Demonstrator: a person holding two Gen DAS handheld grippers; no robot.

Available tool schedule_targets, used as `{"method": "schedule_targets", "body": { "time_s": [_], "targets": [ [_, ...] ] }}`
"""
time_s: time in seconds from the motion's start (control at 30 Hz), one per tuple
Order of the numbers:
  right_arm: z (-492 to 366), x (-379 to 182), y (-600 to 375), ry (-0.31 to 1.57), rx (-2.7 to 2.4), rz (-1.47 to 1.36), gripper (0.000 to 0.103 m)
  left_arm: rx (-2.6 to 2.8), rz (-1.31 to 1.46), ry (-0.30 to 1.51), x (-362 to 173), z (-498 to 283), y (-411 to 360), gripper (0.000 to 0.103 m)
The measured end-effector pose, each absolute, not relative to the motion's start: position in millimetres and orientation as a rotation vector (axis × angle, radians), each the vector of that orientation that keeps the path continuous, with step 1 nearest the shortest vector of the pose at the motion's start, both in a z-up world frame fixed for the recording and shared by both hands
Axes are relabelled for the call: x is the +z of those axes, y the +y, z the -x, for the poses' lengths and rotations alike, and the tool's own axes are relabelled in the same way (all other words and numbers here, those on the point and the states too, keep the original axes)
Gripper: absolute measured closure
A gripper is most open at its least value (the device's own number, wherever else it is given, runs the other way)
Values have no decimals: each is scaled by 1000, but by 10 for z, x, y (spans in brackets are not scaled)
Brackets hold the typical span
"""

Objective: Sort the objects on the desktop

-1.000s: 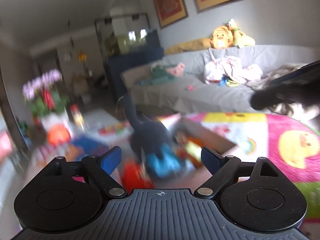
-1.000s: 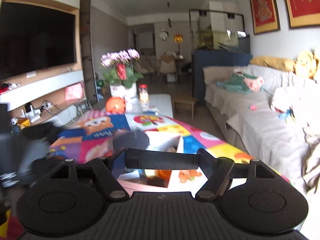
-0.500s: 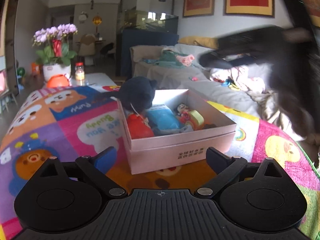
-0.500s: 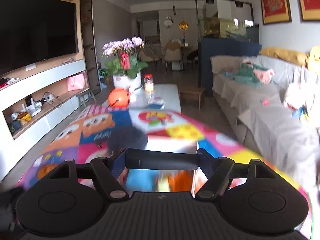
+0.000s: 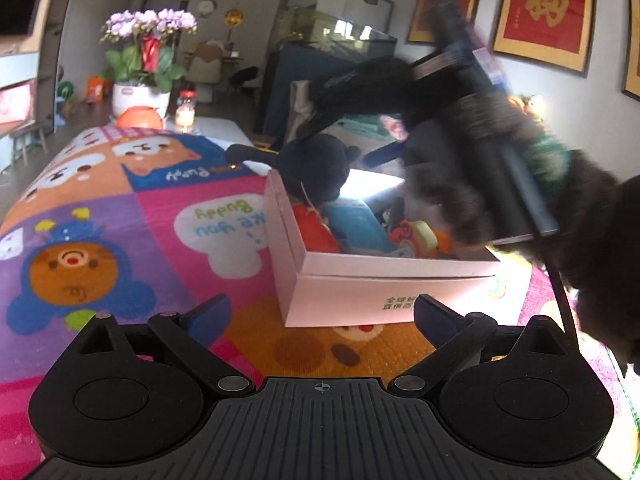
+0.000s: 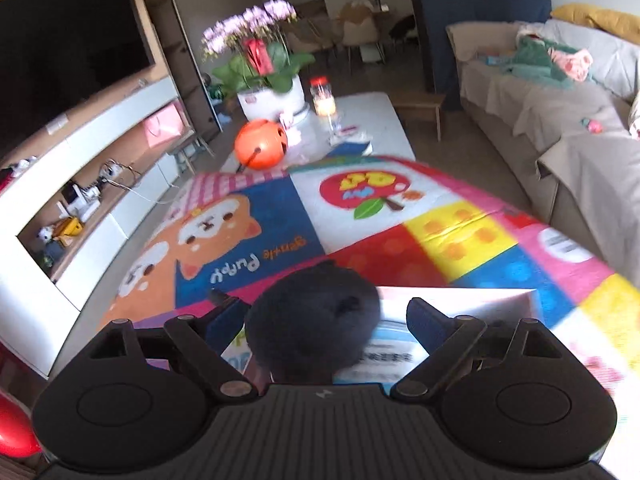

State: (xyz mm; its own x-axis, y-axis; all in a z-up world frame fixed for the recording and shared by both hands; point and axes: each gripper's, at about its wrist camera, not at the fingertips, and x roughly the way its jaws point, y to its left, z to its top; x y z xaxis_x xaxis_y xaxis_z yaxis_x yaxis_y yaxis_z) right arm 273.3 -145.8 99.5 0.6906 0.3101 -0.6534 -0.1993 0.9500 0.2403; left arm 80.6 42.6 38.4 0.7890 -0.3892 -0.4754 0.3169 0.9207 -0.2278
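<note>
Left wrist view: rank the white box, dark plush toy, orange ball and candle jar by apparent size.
1. white box
2. dark plush toy
3. orange ball
4. candle jar
The box sits nearest the camera, so true sizes are unsure.

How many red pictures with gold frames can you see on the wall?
3. One narrow red picture hangs left of the big one with a gold character, and a third pokes in at the right edge. More may hang out of view.

Dark plush toy (image 6: 312, 320) between opening tool (image 6: 326, 320) fingers
</note>
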Motion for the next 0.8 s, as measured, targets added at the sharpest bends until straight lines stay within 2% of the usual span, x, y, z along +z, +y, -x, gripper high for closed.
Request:
{"method": "schedule_targets", "body": {
  "time_s": [0.03,0.17,0.3,0.37,0.4,0.5,0.57,0.63,0.67,0.8],
  "targets": [
    [-2784,915,-1386,776,282,-149,25,-378,141,542,383,-803,434,2],
    [-2751,859,-1307,778,307,-87,26,-374,157,551,363,-802,463,2],
    [-2564,888,-1493,822,273,78,34,-387,172,537,363,-788,461,2],
    [-2491,879,-1609,848,175,149,61,-396,172,543,344,-799,433,2],
    [-2482,865,-1680,870,150,151,70,-399,171,550,330,-804,417,2],
    [-2467,865,-1869,883,178,64,70,-403,163,561,302,-803,393,2],
    [-2439,893,-1889,871,230,30,63,-398,156,557,306,-785,389,2],
    [-2406,948,-1905,844,273,7,49,-393,157,550,312,-776,395,1],
    [-2376,999,-1912,819,278,3,45,-392,161,549,315,-775,398,1],
    [-2333,1176,-1982,707,227,-21,20,-395,173,553,304,-787,398,1]
  ]
}}
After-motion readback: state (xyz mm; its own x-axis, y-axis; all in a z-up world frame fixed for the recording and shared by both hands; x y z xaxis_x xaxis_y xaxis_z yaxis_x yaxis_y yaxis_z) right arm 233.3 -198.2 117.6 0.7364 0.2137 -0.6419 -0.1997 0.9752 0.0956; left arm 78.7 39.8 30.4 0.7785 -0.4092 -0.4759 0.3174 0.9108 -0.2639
